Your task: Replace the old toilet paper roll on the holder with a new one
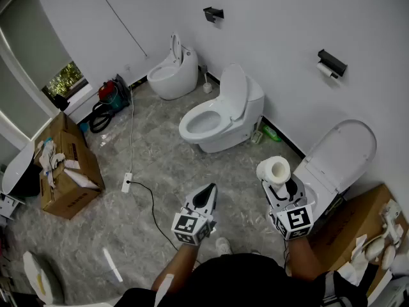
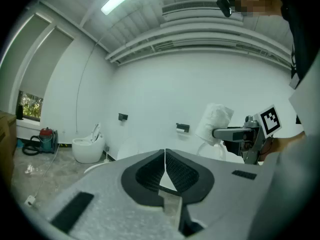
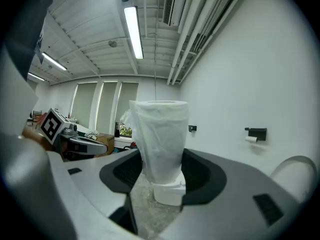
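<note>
The new toilet paper roll (image 3: pixel 160 136), white and wrapped in thin crinkled film, is clamped between the jaws of the right gripper (image 1: pixel 281 183); in the right gripper view both dark pads are pressed against its lower sides and the roll stands upright above them. In the head view its hollow core is seen facing up. The roll is held in the air above the front of the nearest toilet (image 1: pixel 339 155), whose lid is raised against the right wall. The left gripper (image 1: pixel 206 197) is clenched, its jaws meeting tip to tip with nothing between them, and is held just left of the right gripper, apart from it, over the marbled grey floor (image 1: pixel 160 165). The black wall holder (image 1: pixel 333 61) is mounted on the right wall above the nearest toilet, well apart from the held roll; the old roll (image 1: pixel 326 70), a small white remnant, is seen hanging just under it. A second black holder (image 1: pixel 213 13) is fixed farther along the same wall. A middle toilet (image 1: pixel 220 117) with its lid up stands by that wall, and a rounder far toilet (image 1: pixel 174 74) near the back corner. A red vacuum (image 1: pixel 111 93) is placed by the left wall under the window, a cardboard box (image 1: pixel 67 168) at the floor's left edge, and a white power strip (image 1: pixel 127 183) with its cable lies mid-floor. Another cardboard box (image 1: pixel 358 226) sits at the lower right.
</note>
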Available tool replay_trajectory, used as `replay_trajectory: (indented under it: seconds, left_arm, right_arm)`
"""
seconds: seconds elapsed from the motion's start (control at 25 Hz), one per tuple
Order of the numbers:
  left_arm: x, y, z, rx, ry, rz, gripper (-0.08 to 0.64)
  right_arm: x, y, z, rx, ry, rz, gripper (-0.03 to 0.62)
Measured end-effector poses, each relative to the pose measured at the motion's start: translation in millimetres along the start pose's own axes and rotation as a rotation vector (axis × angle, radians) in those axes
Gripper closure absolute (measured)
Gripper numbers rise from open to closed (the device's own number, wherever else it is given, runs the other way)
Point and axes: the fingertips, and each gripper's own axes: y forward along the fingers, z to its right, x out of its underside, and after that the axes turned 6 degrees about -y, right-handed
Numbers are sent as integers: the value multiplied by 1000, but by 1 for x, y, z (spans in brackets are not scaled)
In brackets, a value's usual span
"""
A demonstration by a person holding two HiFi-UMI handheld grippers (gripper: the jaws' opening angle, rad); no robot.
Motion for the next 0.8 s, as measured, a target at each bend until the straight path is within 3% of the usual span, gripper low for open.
replay_trajectory:
  seconds: [0.12,0.4,0.52,0.8]
  left_arm:
    - [-9,-2,1,-24,9,3,552]
    - [-9,-7,1,-2,13,12,552]
    - [-14,-9,1,19,21,20,552]
    - [-36,-16,-21,4,97,74,552]
  right_arm:
    - [-1,0,-1,-2,-8,9,350]
    - [-4,-1,-11,-11,-28,11,350]
    - [-11,3,-18,-55,17,53,348]
    - [-24,23,-28,-81,44,114,344]
